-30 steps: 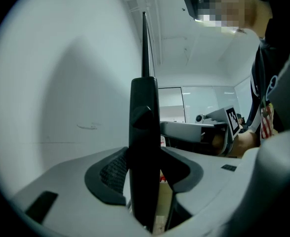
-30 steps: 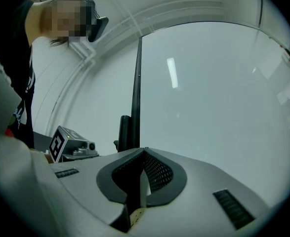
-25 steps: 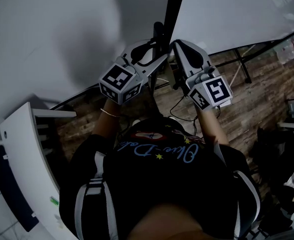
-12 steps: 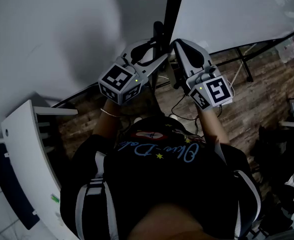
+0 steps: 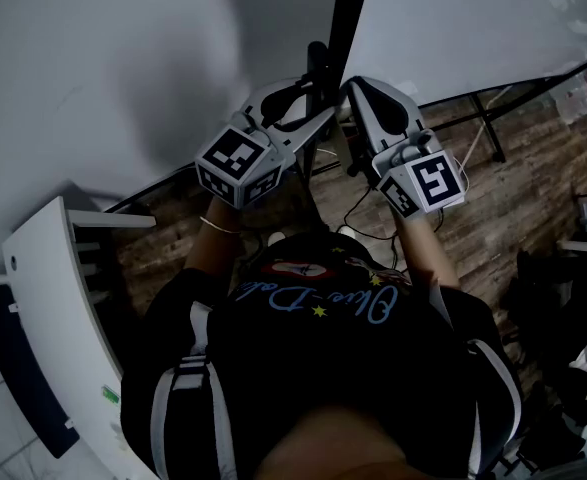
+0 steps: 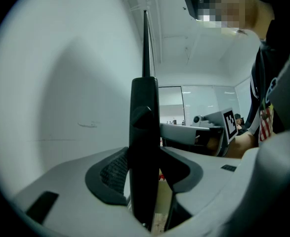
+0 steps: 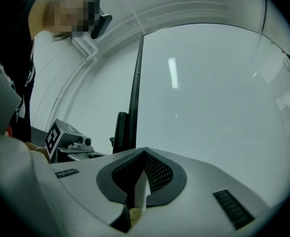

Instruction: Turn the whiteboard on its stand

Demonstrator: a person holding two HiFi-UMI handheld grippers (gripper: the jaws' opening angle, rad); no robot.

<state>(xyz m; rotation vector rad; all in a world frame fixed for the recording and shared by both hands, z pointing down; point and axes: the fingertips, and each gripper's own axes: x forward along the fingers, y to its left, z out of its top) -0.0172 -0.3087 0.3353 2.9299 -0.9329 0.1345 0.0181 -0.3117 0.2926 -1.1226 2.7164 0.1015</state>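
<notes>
Here the whiteboard (image 5: 473, 28) is the biggest thing. It is a wide, smooth, flat white sheet with a thin black edge, and it stands just right of its thin black stand post (image 5: 345, 8). Below lies a brown floor (image 5: 533, 188) of wood-look planks. A short, round black handle (image 6: 144, 112) sticks up beside the post. The left gripper (image 6: 145, 162) is squeezed tight on that handle. The right gripper (image 7: 137, 184) pinches the whiteboard's thin white edge between its bumpy dark pads.

Wood floor (image 5: 533, 183), wht panel (image 5: 53, 298) (left).
</notes>
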